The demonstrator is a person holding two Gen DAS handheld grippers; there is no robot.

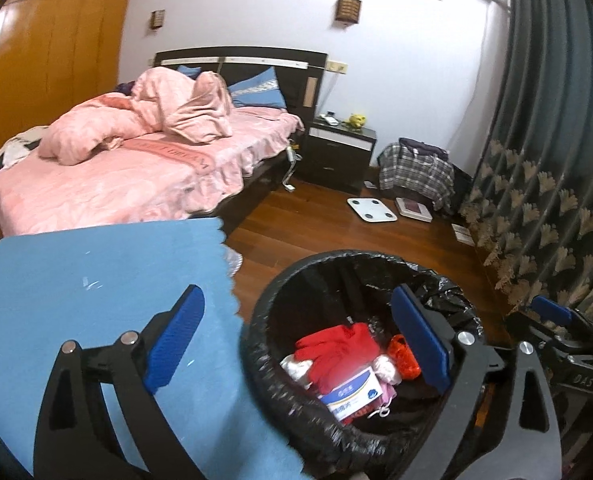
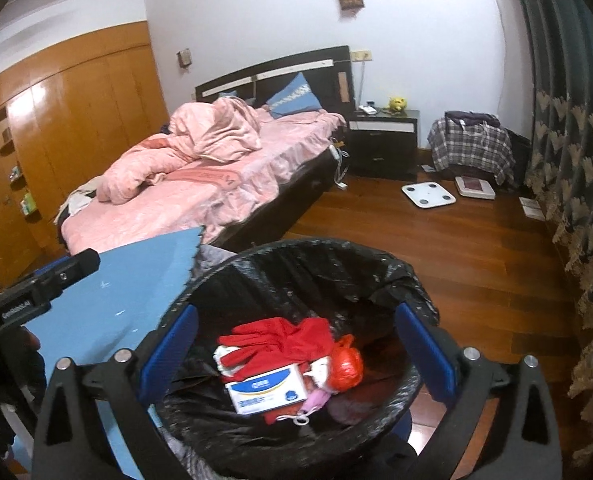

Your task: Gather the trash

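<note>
Left wrist: left gripper (image 1: 296, 344) jaws wide, empty, bin (image 1: 272, 320) at 5 o'clock holding red glove (image 1: 336, 350) and box (image 1: 350, 394); right wrist: right gripper (image 2: 296, 354) likewise apart, straddling the rim since trash looks dropped.

Upside-down raised lettering ending in "DREAM" on the pink bedspread (image 1: 168, 156), mid-left of the left wrist view. "DAS" in pale letters on the black gripper body (image 1: 584, 380) at the right edge. Blue print on the white carton (image 2: 266, 394) in the bin, too blurred to read.
</note>
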